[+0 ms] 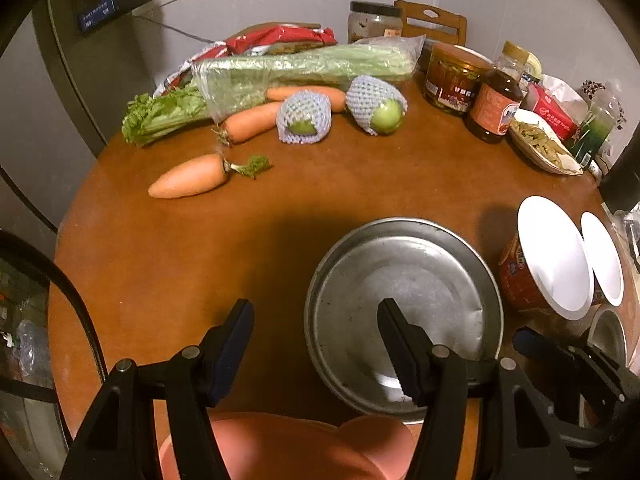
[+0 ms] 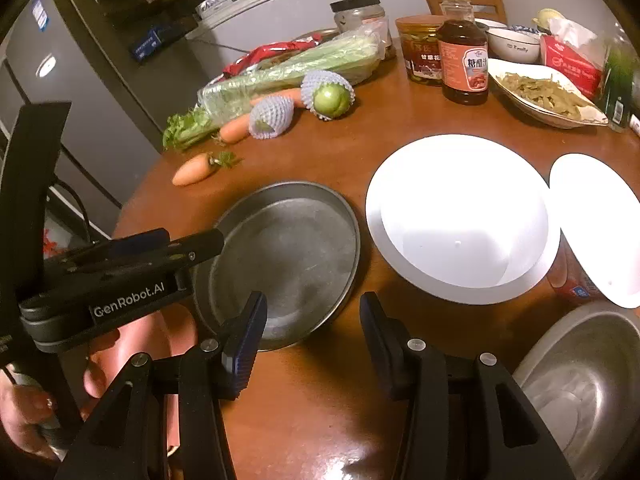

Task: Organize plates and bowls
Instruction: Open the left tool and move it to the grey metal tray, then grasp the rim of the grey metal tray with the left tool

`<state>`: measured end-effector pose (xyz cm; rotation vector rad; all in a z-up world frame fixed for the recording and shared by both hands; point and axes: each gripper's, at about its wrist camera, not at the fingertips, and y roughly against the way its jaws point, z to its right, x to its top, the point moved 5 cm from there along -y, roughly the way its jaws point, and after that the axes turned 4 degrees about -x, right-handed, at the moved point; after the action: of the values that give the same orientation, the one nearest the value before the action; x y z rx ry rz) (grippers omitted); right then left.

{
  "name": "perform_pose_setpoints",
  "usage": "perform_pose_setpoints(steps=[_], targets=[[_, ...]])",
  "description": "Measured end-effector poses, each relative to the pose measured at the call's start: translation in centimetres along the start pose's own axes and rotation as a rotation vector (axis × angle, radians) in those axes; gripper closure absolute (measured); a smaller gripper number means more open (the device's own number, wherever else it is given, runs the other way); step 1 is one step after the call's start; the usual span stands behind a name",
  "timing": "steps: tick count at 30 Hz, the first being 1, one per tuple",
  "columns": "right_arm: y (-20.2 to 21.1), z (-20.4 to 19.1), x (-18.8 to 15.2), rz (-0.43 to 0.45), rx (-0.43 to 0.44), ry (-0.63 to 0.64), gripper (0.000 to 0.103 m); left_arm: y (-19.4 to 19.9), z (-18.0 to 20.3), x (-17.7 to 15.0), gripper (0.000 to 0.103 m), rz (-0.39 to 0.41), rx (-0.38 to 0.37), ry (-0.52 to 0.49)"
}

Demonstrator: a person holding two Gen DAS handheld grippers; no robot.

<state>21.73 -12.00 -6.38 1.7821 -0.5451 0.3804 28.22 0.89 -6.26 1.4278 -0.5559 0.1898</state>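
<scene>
A round metal plate lies on the brown round table. My left gripper stands open astride the plate's left rim, one finger over the plate and one over bare table. My right gripper is open too, just off the plate's near right edge, with nothing between its fingers. Two red paper bowls with white insides stand right of the plate. A steel bowl sits at the near right.
Carrots, bagged celery and two netted green fruits lie across the back. Jars, a sauce bottle and a dish of food line the back right. A pink object and a hand are below the table's near edge.
</scene>
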Motion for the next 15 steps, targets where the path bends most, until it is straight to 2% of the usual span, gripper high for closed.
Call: perform_pose_setpoints(steps=[11,15], targets=[[-1.3,-0.6,-0.3,-0.013,-0.015,0.026,0.053,-1.7,0.1,0.1,0.039,-0.042,0.011,-0.003],[-1.8,-0.7,-0.3,-0.017,-0.022,0.031,0.053,-2.4,0.2,0.1,0.047,-0.065,-0.012,0.000]])
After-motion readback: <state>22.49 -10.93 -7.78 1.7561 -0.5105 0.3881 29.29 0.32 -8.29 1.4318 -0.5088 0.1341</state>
